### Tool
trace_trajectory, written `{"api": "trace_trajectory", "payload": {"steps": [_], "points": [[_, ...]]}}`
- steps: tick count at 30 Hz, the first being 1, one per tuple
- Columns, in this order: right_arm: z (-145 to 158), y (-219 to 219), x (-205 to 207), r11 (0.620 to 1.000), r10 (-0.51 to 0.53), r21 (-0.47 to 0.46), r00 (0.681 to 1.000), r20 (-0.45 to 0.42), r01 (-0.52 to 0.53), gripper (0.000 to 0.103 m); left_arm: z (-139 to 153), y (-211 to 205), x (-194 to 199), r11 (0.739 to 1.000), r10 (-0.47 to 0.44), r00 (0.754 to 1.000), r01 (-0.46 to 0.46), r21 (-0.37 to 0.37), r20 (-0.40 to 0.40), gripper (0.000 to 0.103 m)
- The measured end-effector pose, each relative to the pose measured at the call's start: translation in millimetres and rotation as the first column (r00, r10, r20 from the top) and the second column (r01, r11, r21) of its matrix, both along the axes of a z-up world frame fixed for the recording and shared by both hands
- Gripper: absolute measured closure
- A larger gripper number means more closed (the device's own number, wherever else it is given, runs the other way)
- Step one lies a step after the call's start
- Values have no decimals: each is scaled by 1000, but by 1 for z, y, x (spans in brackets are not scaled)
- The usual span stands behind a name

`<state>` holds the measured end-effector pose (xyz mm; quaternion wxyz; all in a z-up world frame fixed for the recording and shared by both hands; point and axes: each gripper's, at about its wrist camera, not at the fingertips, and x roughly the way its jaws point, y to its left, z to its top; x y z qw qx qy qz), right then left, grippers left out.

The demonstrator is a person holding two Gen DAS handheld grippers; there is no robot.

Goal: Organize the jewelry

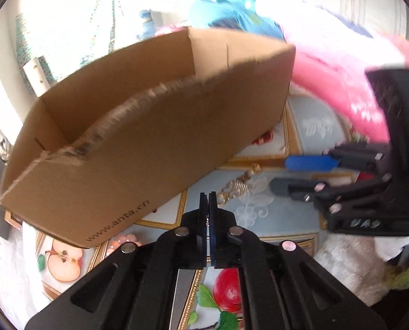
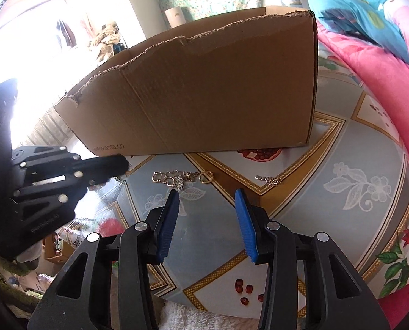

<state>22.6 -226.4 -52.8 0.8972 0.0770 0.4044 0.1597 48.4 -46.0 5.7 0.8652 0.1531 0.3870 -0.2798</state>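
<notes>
Jewelry (image 2: 181,179), gold and silver, lies scattered; left claw (image 1: 207,200) together, right claw (image 2: 207,200) apart.

Bright daylight throughout, entering from window (image 2: 39,63) at left of right wrist view, blown out to white. Overexposed pink blanket (image 1: 328,63) in left wrist view, detail lost. Motion blur across left wrist view, cardboard box (image 1: 149,126) rim smeared. Right wrist view sharper. Soft shadow under box on tablecloth (image 2: 342,165). Strong fisheye curvature, dark vignette at corners.
</notes>
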Motion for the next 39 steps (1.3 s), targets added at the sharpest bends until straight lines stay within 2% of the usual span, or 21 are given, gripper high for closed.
{"api": "trace_trajectory", "payload": {"steps": [2,3,5,7,11,15,19,25,30,39], "points": [[0,0,-2,1000,-1,-2,1000,3,1,63,11,16,1,994,46,999,-49,-101,-28,102],[0,1,-2,1000,0,-3,1000,5,0,63,11,24,5,986,67,995,-76,-145,-67,102],[0,1,-3,1000,1,-1,1000,5,-1,64,10,34,6,970,103,986,-128,-205,-129,102],[2,1,-7,1000,4,-7,1000,12,-4,64,14,30,3,963,109,986,-136,-234,-126,102],[9,2,-12,998,4,-61,999,39,-1,72,0,19,2,971,129,981,-155,-184,-148,102],[17,-2,-10,993,-12,-116,999,46,17,82,-5,16,-2,965,127,979,-158,-209,-157,102],[17,-4,-4,985,-29,-167,999,44,35,88,-14,14,-1,966,140,977,-170,-195,-159,102],[16,-14,7,973,-74,-217,997,23,78,89,-20,15,-1,965,141,978,-171,-198,-154,102],[7,-9,17,969,-73,-236,997,-17,67,89,-23,15,2,964,135,977,-168,-208,-167,102],[14,-3,19,951,-77,-298,997,16,78,88,-26,16,4,965,126,978,-160,-208,-167,102]]}}
